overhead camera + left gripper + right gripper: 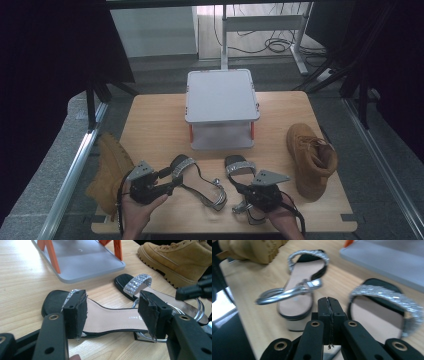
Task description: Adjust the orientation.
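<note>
Two rhinestone-strap sandals lie side by side near the front of the wooden counter.

The left gripper has its fingers released and spread wide above the left sandal, whose insole shows between them, pads not pressing it. The right gripper has its fingers clenched together with nothing between them, just above the right sandal. A grey two-tier rack stands behind the sandals, with a tan boot at the right.
</note>
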Available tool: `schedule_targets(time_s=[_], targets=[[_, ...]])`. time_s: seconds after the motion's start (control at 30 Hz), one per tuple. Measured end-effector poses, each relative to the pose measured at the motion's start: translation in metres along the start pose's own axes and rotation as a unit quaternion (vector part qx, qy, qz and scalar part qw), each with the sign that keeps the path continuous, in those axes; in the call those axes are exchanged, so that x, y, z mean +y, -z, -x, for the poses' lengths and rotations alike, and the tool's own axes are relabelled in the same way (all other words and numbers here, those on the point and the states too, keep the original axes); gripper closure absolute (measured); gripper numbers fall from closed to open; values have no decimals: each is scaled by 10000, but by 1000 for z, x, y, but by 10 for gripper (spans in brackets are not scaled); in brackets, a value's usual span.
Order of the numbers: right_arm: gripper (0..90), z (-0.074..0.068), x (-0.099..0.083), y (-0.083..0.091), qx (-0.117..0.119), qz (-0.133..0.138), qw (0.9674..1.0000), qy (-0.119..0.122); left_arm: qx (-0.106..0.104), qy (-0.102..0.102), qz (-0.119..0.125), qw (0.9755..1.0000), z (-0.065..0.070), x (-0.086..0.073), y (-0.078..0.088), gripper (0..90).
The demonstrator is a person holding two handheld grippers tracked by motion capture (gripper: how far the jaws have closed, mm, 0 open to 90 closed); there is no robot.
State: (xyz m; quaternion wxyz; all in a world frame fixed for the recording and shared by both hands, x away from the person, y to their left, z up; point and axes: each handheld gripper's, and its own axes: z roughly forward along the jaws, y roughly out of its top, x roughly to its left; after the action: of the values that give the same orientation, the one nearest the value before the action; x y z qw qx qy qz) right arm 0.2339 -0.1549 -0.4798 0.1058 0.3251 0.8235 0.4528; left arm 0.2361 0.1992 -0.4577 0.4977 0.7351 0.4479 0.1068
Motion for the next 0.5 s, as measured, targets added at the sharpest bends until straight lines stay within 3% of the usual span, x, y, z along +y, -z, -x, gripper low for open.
schedule_targets(time_s=[0.07, 0.3, 0.5], targets=[[897, -10, 4, -6, 45, -177, 9998, 108, -37, 25, 18, 10000, -2, 0, 2, 397], [897, -18, 12, -18, -75, -499, 9987, 120, -65, 29, 108, 9999, -6, 2, 11, 394], [897, -17, 13, -30, -211, -767, 9968, -112, -27, 70, 134, 9999, -11, 2, 16, 399]])
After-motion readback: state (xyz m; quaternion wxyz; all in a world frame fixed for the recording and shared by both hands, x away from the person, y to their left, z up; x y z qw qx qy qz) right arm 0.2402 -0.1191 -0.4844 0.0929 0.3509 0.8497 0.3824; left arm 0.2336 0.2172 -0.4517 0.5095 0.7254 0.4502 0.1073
